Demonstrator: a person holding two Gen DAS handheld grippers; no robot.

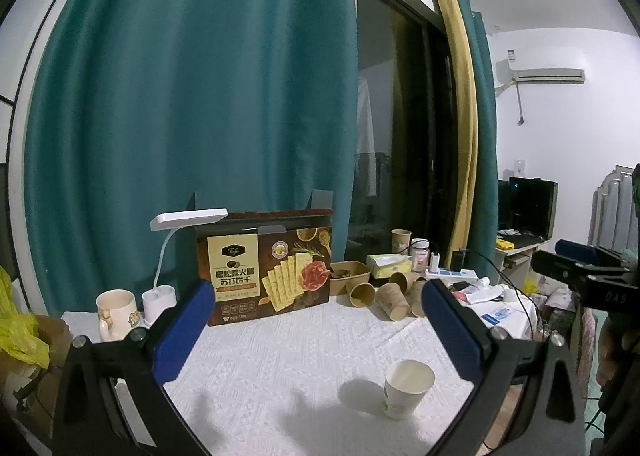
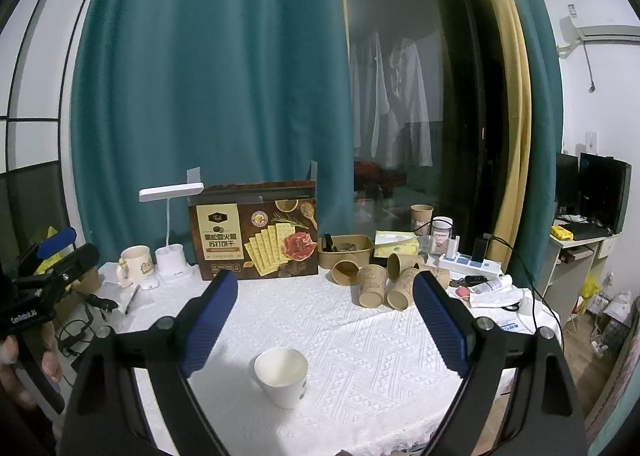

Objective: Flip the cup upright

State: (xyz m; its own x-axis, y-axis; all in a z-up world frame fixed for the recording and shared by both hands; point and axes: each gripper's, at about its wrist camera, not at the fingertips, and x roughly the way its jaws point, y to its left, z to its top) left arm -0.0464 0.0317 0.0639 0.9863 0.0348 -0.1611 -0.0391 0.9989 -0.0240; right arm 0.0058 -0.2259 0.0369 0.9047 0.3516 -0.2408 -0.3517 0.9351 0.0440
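A white paper cup (image 1: 406, 388) with a green mark stands upright, mouth up, on the white tablecloth (image 1: 288, 360). In the right wrist view the same cup (image 2: 282, 376) sits low and left of centre. My left gripper (image 1: 320, 332) is open, its blue pads wide apart, raised behind and to the left of the cup and holding nothing. My right gripper (image 2: 324, 320) is also open and empty, hovering above and behind the cup. Each gripper shows at the edge of the other's view: the right gripper (image 1: 580, 264) and the left gripper (image 2: 56, 252).
A cracker box (image 1: 270, 270) stands at the back with a white desk lamp (image 1: 188, 220) and a mug (image 1: 116, 310) to its left. Several brown paper cups (image 1: 394, 298) lie at the back right beside a brown tray (image 1: 352, 276), tissues and a power strip (image 1: 452, 275). A hand (image 2: 24, 368) holds the left gripper.
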